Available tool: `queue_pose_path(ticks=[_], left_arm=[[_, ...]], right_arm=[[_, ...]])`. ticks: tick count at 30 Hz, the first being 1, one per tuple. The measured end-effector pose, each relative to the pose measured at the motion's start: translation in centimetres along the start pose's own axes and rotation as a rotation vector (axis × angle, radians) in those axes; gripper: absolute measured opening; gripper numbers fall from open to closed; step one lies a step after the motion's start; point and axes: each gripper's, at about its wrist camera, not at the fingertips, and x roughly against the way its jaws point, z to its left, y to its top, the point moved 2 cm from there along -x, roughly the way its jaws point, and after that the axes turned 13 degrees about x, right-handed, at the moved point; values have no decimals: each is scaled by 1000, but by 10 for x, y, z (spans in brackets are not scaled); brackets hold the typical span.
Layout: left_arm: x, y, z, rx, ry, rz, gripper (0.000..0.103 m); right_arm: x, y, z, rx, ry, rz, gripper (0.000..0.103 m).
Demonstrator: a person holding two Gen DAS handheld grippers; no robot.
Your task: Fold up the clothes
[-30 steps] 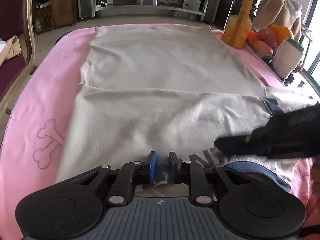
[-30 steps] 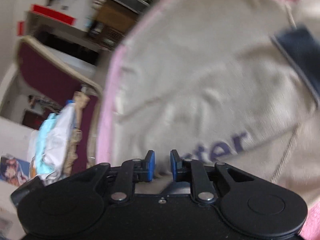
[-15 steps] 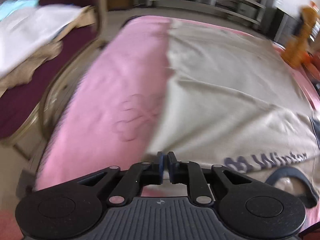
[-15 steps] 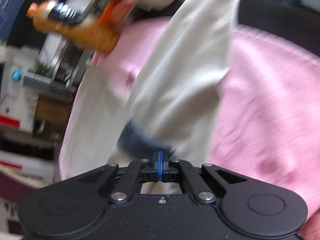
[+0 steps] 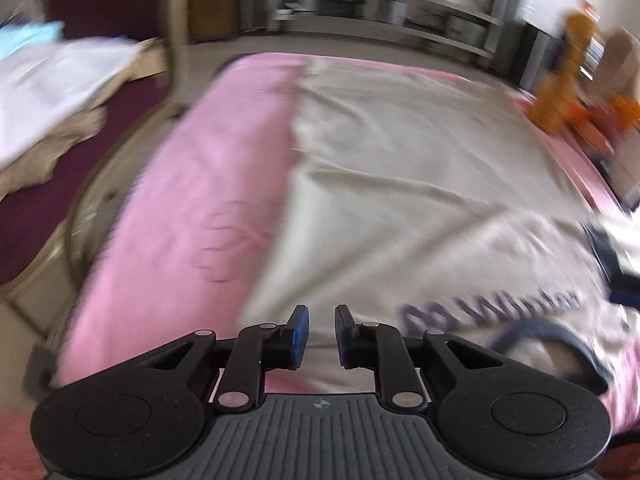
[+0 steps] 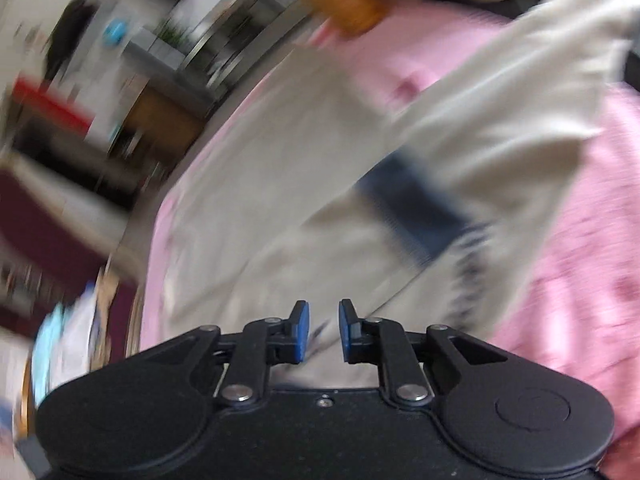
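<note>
- The beige shirt (image 5: 400,184) lay spread flat on the pink blanket (image 5: 188,216), covering the middle and right part of it; a broad strip of blanket stayed bare along the left edge.
- Dark blue lettering (image 5: 492,308) ran across the shirt near the near edge; blur made it unreadable in full.
- A dark blue neckband (image 5: 548,340) showed at the near right corner of the shirt.
- In the right wrist view a sleeve (image 6: 500,120) with a dark blue cuff (image 6: 412,216) lay folded across the shirt body.
- Left gripper (image 5: 321,336): blue pads a small gap apart, nothing between them, poised just above the near edge of the shirt.
- Right gripper (image 6: 323,332): jaws opening, a small gap between the pads, no cloth pinched; shirt fabric showed beneath and beyond the gap.
- A faint bone-shaped print (image 5: 228,240) marked the bare blanket left of the shirt.
- An orange object (image 5: 560,92), too blurred to identify, stood at the far right corner of the blanket.
- A maroon chair (image 5: 52,184) with a pale curved frame stood off the left edge, with light-coloured clothes (image 5: 48,80) piled on it.
- Grey shelving (image 5: 380,12) ran along the far wall; both views were heavily blurred.
</note>
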Motion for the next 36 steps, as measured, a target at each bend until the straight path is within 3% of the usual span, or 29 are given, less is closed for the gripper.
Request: queue_pose_path(ticks=[4,6,10,14,19,22,26,30,36], left_arm=[[-4,-19,-28,-149,-50,19,16],[-6,-29,-40,-228,-74,27,16],[1,-47,-53,-338,-78,42,12],[16,-58,-52,-352,-70,43,12],[33,-46,-41,-243,-110,-13,16],[20,-49,-45,-262,-110,27,16],[17,-57,-52,-339,-73,46,16],[29,-45,-43,-266,-85,31,20],[66,-2,-51,-135,-153,-50,20]], right_arm=[[-19,-8,29,153,86,131,23],[-26,-16,37,222,54,200,23],[-18,-31,40,286,-3,220,19],[4,-54,36,276,-9,239,19],[39,-52,24,254,-39,95,20],[30,-44,9,224,-140,103,20],[27,-47,10,222,-161,148,20],[42,-40,11,201,-125,94,23],[120,19,0,68,-69,-236,30]])
